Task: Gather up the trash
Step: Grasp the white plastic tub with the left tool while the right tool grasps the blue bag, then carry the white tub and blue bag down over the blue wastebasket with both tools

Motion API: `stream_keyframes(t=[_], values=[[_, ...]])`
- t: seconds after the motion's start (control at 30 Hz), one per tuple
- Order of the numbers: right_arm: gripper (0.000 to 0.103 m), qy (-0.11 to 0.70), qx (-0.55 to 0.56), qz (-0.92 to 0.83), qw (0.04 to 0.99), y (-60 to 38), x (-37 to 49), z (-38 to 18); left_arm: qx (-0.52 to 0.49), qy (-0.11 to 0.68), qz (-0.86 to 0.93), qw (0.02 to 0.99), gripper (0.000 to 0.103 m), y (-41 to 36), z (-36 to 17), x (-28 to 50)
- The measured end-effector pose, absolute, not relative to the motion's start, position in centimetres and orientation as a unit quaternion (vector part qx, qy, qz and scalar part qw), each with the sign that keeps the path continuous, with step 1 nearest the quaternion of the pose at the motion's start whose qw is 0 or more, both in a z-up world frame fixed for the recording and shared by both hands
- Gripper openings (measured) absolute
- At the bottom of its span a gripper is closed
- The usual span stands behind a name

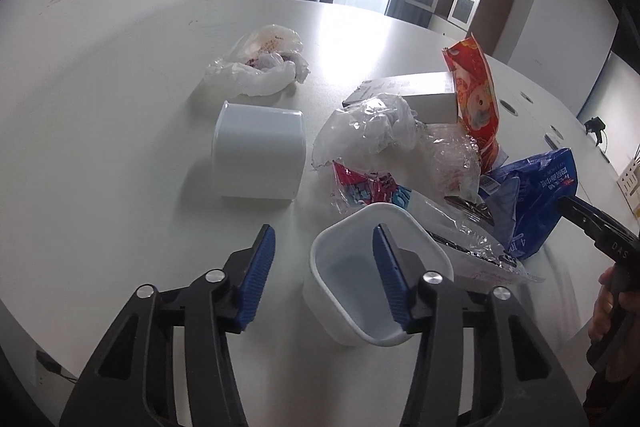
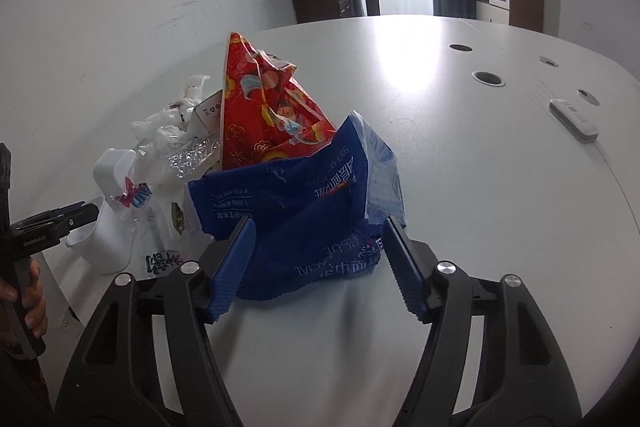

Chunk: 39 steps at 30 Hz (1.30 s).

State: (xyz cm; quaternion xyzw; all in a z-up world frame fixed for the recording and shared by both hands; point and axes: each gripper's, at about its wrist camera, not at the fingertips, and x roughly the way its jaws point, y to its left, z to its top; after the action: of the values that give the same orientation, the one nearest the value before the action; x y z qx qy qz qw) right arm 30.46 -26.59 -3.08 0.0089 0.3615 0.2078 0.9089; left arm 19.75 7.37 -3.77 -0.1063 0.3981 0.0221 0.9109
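Observation:
A pile of trash lies on a white table (image 2: 460, 187). In the left wrist view my left gripper (image 1: 324, 267) is open and straddles the near wall of a small white tub (image 1: 348, 287), one blue pad inside it, the other outside. A second white tub (image 1: 258, 151) lies on its side behind. In the right wrist view my right gripper (image 2: 320, 259) is open around the near end of a crumpled blue bag (image 2: 288, 195), its pads at the bag's edges. A red printed bag (image 2: 256, 107) stands behind it. Crumpled clear plastic (image 1: 368, 131) and a red-and-blue wrapper (image 1: 368, 187) sit between.
A grey cardboard box (image 1: 416, 91) and a white plastic bag (image 1: 260, 67) lie farther back. Round cable holes (image 2: 488, 78) and a white oblong device (image 2: 574, 118) sit on the table's right part. A hand (image 2: 32, 291) holds the left gripper's handle. A wall stands close behind.

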Motion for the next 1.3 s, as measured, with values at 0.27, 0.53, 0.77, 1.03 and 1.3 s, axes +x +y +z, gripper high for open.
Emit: stream_keyframes(t=[0.27,0.53,0.77,1.03,1.3], values=[[0.006,0.367,0.012,0.206,0.907,-26.5,30.4,-3.8,-0.111,0.406,0.007,0.907,0.017,7.2,-4.6,20.1],[0.004,0.316,0.014,0.202,0.927,-27.4,26.1,-1.0,-0.110,0.351,0.004,0.930,0.016,6.0,-1.6,16.3],[0.004,0.268,0.013,0.208,0.941,-28.1,20.0,1.7,-0.114,0.320,-0.017,0.940,0.016,4.6,-0.2,11.6],[0.004,0.254,0.007,0.241,0.936,-28.4,12.7,2.1,-0.107,0.299,-0.036,0.948,0.016,3.3,0.9,6.3],[0.004,0.269,-0.027,0.271,0.924,-27.4,6.5,1.0,-0.090,0.302,-0.049,0.948,0.016,2.7,0.1,1.6]])
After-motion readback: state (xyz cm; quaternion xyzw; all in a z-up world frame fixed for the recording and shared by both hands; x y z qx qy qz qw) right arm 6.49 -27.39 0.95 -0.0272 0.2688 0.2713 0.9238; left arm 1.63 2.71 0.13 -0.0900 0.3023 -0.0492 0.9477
